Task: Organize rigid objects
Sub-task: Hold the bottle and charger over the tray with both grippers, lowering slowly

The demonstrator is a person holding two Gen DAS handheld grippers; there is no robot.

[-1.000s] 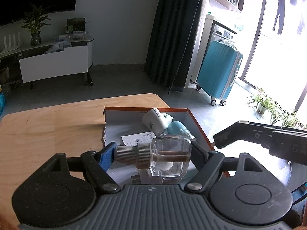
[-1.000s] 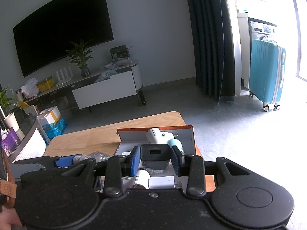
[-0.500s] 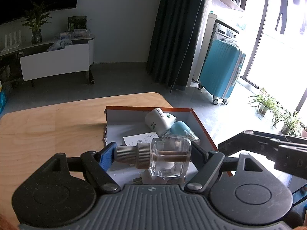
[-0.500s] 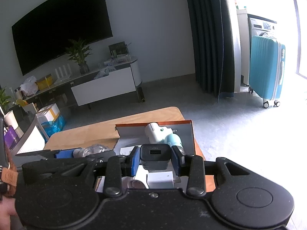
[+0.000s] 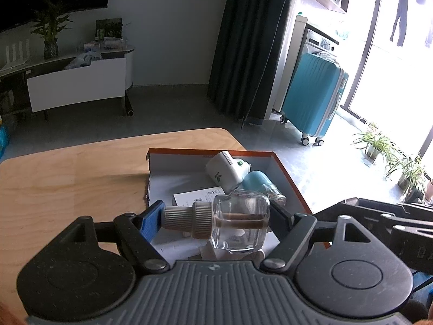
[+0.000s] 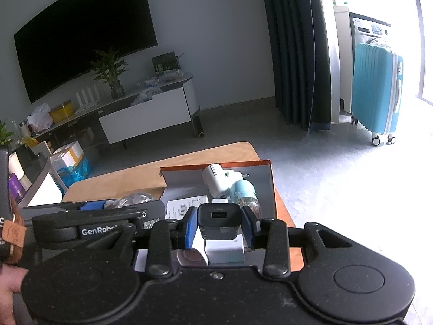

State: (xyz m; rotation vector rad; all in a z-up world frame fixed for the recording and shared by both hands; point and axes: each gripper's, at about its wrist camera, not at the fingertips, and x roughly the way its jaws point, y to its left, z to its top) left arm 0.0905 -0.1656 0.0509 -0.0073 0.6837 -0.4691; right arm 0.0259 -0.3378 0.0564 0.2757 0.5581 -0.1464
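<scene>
My left gripper (image 5: 215, 220) is shut on a clear glass bottle (image 5: 239, 224) with a ribbed grey cap, held sideways above the orange-rimmed box (image 5: 286, 173). In the right wrist view my right gripper (image 6: 219, 223) is shut on a black USB charger (image 6: 219, 220), also over the box (image 6: 272, 187). Inside the box lie a white plug-in device (image 5: 226, 172), a teal bottle (image 5: 255, 181) and a paper slip (image 5: 199, 197). White blocks (image 6: 223, 250) sit under the charger. The left gripper (image 6: 89, 220) shows at left in the right view.
The box rests at the right end of a wooden table (image 5: 70, 178), whose far and right edges drop to a grey floor. A teal suitcase (image 5: 314, 100), a dark curtain (image 5: 249, 43) and a white TV cabinet (image 5: 78, 86) stand beyond. Potted plants (image 5: 400, 168) line the window.
Both grippers keep their grips and have shifted only slightly over the box. The right gripper's arm sits a little lower at the right edge of the left wrist view.
</scene>
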